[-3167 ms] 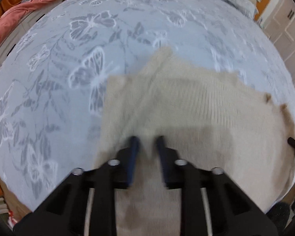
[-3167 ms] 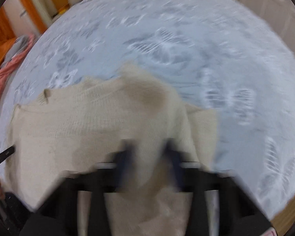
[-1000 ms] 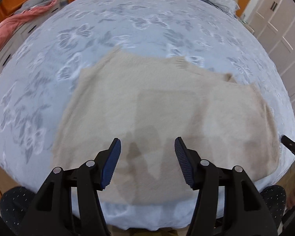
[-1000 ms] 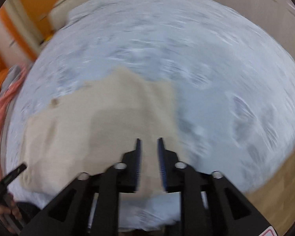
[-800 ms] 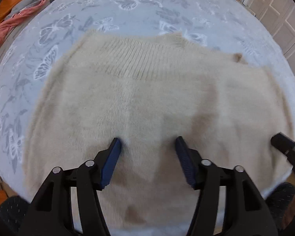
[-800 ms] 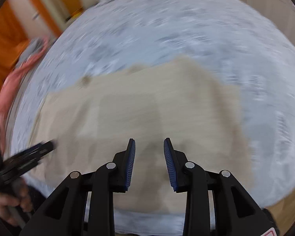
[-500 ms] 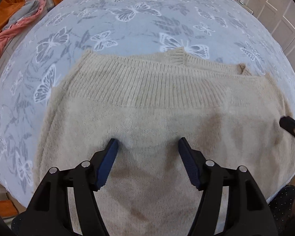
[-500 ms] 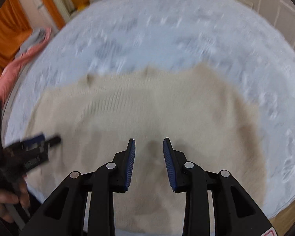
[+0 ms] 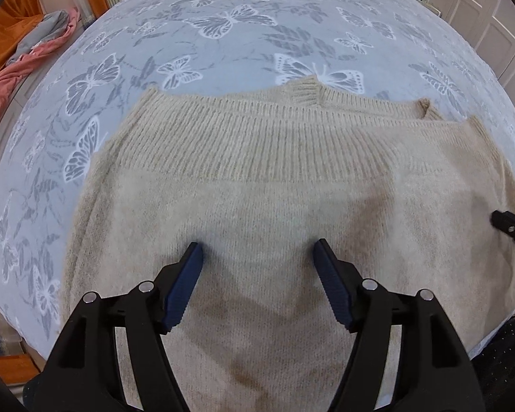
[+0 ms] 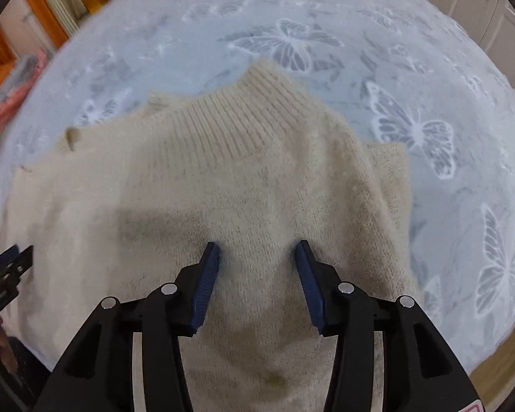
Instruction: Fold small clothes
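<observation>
A cream knitted sweater [image 9: 257,178] lies folded on the bed, its ribbed band across the far side. It also shows in the right wrist view [image 10: 243,178], with the ribbed band peaked at the top. My left gripper [image 9: 257,250] is open and empty, hovering low over the sweater's near part. My right gripper [image 10: 257,250] is open and empty over the sweater's right part. The right gripper's tip [image 9: 508,223] shows at the right edge of the left wrist view; the left gripper's tip [image 10: 10,261] shows at the left edge of the right wrist view.
The bed has a pale blue cover with white butterflies [image 9: 223,24]. A pink and grey cloth [image 9: 27,55] lies off the bed's left side. White cupboard doors [image 9: 491,3] stand at the far right. The bed's near edge runs just below the sweater.
Both grippers let go of the sweater and opened. They drew back, then came down low over the folded sweater. The right gripper opened wider in the last half second.
</observation>
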